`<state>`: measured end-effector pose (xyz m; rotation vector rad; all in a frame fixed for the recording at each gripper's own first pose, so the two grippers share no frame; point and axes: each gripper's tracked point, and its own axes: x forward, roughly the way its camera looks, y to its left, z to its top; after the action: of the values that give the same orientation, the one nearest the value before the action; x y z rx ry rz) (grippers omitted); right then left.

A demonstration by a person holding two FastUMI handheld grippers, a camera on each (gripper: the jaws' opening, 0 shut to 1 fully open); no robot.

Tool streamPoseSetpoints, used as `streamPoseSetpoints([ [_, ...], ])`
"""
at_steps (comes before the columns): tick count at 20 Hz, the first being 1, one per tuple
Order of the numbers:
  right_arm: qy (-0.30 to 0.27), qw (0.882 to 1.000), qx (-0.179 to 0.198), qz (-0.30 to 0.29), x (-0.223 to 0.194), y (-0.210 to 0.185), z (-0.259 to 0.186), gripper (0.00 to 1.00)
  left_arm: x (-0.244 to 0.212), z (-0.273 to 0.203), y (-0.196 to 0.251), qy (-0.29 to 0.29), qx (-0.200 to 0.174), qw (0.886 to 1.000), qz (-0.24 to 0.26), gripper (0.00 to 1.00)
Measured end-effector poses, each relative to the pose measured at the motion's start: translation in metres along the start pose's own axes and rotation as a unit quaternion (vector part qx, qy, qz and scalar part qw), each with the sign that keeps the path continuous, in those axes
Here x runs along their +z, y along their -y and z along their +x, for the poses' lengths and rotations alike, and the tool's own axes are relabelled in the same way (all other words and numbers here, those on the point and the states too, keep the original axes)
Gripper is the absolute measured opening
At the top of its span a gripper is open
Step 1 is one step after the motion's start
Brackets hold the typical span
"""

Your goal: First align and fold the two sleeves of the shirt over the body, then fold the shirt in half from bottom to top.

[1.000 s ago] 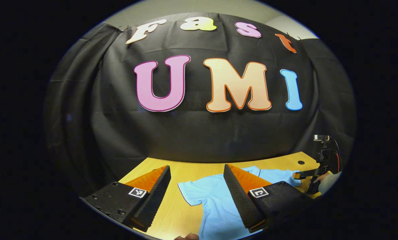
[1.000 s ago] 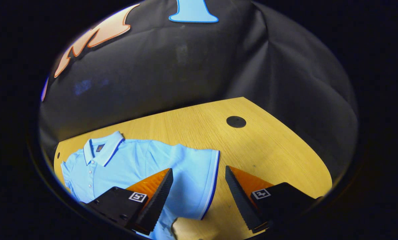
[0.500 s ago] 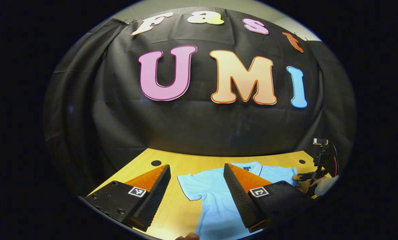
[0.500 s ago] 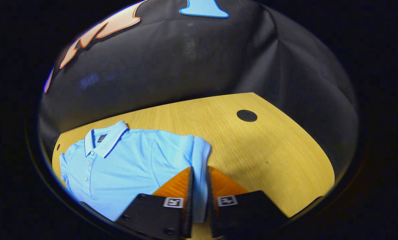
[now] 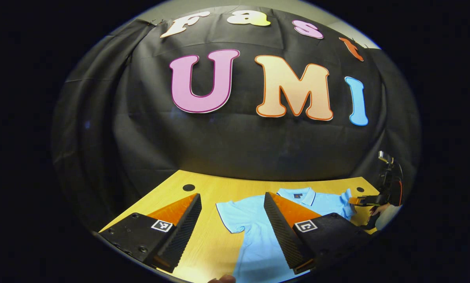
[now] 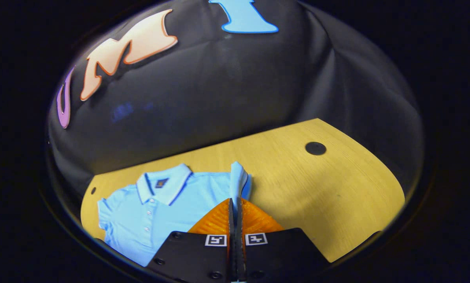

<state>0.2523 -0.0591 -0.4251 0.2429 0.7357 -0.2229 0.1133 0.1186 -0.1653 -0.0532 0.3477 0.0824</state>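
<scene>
A light blue polo shirt (image 6: 160, 208) with a white-trimmed collar lies face up on the wooden table (image 6: 317, 188). My right gripper (image 6: 235, 204) is shut on the shirt's right sleeve (image 6: 238, 181), which stands lifted in a thin fold above its fingers. In the left gripper view the same shirt (image 5: 250, 220) spreads ahead, its near sleeve flat on the wood. My left gripper (image 5: 231, 202) hovers open over that side, one finger above bare table, the other over the shirt body. The right gripper (image 5: 362, 201) shows far right there, at the far sleeve.
Round black cable holes mark the tabletop (image 6: 315, 148) (image 5: 188, 187). Black cloth walls close in the table's back and sides. A hand (image 5: 382, 210) holds the far gripper at the right edge of the left gripper view.
My right gripper closed on the right sleeve and raised it, pulling it toward the shirt body. The left gripper stayed open and drifted slightly back, showing more table.
</scene>
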Motion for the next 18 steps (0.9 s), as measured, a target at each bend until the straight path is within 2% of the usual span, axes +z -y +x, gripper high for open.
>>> streamPoseSetpoints([
  [5, -0.008, 0.998, 0.055, 0.004, -0.021, -0.068, 0.007, 0.03, -0.013, 0.006, -0.005, -0.013, 0.007, 1.000, 0.005, 0.96],
  [9, -0.044, 0.997, 0.057, -0.020, -0.060, -0.082, 0.022, 0.02, -0.033, 0.025, -0.010, -0.033, 0.017, 0.999, -0.006, 0.96],
  [10, -0.048, 0.996, 0.068, -0.024, -0.061, -0.088, 0.024, 0.03, -0.039, 0.032, -0.012, -0.039, 0.020, 0.999, -0.006, 0.96],
  [11, -0.049, 0.996, 0.073, -0.031, -0.064, -0.091, 0.021, 0.09, -0.047, 0.041, -0.012, -0.043, 0.022, 0.999, -0.007, 0.96],
  [14, -0.031, 0.994, 0.076, -0.073, -0.056, -0.085, 0.003, 1.00, -0.062, 0.067, -0.009, -0.051, 0.018, 0.998, -0.008, 0.96],
  [15, -0.021, 0.993, 0.073, -0.085, -0.050, -0.082, -0.007, 0.99, -0.068, 0.076, -0.008, -0.053, 0.017, 0.998, -0.006, 0.96],
  [16, -0.011, 0.993, 0.074, -0.089, -0.043, -0.080, -0.019, 0.94, -0.072, 0.086, -0.006, -0.053, 0.015, 0.998, -0.001, 0.96],
  [18, 0.010, 0.992, 0.077, -0.096, -0.031, -0.075, -0.043, 0.95, -0.078, 0.106, -0.004, -0.050, 0.014, 0.999, 0.009, 0.96],
])
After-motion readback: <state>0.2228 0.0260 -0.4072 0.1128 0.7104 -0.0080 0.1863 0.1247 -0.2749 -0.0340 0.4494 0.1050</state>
